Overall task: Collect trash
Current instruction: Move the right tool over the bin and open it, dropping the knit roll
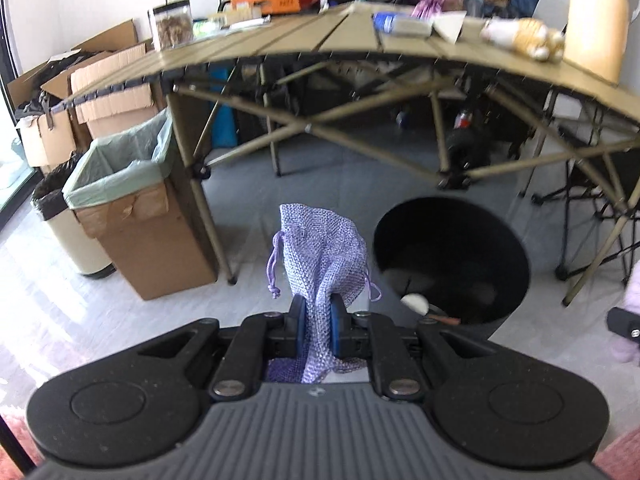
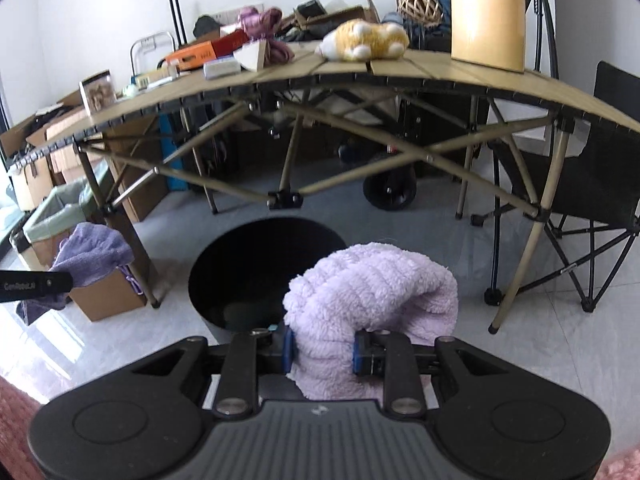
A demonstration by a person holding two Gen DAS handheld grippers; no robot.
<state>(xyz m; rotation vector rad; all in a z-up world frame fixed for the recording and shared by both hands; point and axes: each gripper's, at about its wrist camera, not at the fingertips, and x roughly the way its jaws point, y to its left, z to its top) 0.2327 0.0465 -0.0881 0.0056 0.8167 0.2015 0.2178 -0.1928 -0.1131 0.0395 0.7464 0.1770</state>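
Black bin (image 1: pixel 452 260) under folding table (image 1: pixel 320 36); inside, perhaps paper.

Round bin (image 1: pixel 452 260) on floor in front of folding table (image 1: pixel 360 36), mesh pouch (image 1: pixel 320 256) left of it, fleece item (image 2: pixel 372 304) over its near right rim, lined cardboard box (image 1: pixel 132 216) further left beside table leg, plush toy (image 2: pixel 364 40) on tabletop, bin contents unclear.

both wrist views low, facing table (image 1: pixel 280 46)
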